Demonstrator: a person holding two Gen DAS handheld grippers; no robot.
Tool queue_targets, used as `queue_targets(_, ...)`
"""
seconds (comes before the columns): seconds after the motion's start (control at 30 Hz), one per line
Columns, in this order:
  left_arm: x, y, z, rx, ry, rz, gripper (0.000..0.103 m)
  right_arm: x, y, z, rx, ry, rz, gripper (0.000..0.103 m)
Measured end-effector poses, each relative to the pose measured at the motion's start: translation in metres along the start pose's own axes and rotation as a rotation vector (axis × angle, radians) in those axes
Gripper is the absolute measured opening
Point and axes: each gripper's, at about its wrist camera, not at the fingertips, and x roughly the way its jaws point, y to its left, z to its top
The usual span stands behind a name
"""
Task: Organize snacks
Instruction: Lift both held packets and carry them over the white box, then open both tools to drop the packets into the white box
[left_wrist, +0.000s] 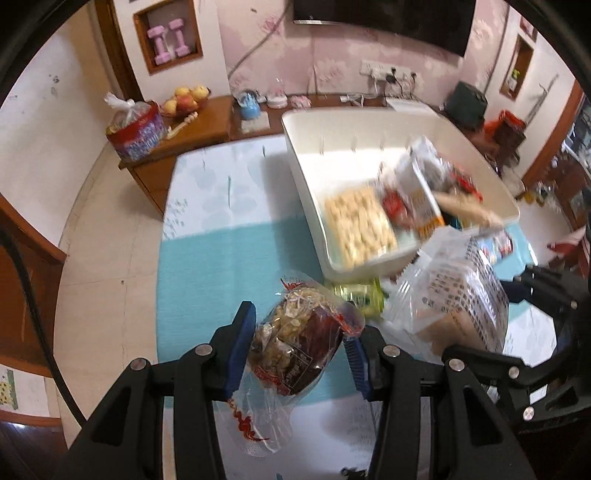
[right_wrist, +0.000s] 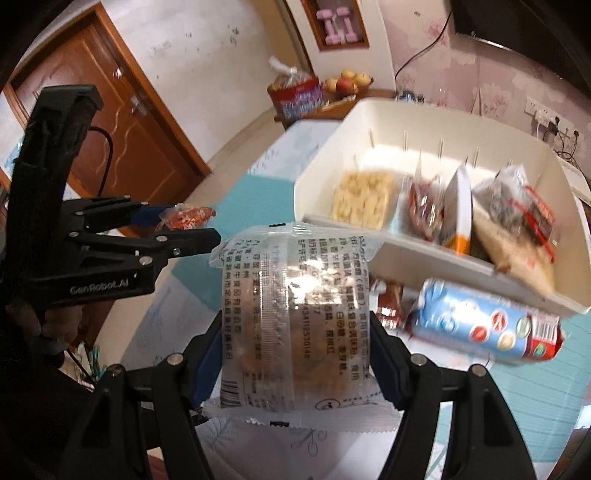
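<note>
Left claw is closed across the middle of a crinkly clear packet of nuts and dark red dates. Right claw clamps a clear printed wrapper holding a round brown cake. Both are held above the teal-and-white counter.

Both packets look light; the film is slippery and the cake probably crushable, so mid-body grips suit.

The white plastic divided bin has free room beyond the cracker pack; its near wall must be cleared. A blue tube packet lies just outside.
</note>
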Motion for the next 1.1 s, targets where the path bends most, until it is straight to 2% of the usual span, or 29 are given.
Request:
queue_targets(0.2, -0.007, 0.000, 0.030, -0.044, -0.075, -0.030, 0.046, -0.006, 0.000, 0.019, 0.008, -0.078, -0.024, 0.070)
queue_targets(0.4, -0.008, -0.005, 0.063, -0.097, -0.161, -0.093, 0.046, -0.016, -0.012, 0.044, 0.035, -0.162, -0.072, 0.070)
queue_targets(0.73, 0.010, -0.020, 0.106, -0.157, -0.281, -0.184, 0.046, -0.015, -0.046, 0.075, 0.052, -0.263, -0.210, 0.070)
queue_targets(0.83, 0.018, -0.022, 0.112, -0.186, -0.339, -0.218, 0.046, -0.013, -0.052, 0.080, 0.043, -0.282, -0.247, 0.070)
queue_targets(0.97, 0.033, -0.024, 0.120, -0.209, -0.361, -0.237, 0.046, -0.007, -0.061, 0.087, 0.028, -0.309, -0.300, 0.070)
queue_targets(1.1, 0.049, -0.028, 0.126, -0.229, -0.348, -0.242, 0.046, 0.002, -0.073, 0.092, 0.049, -0.314, -0.326, 0.071)
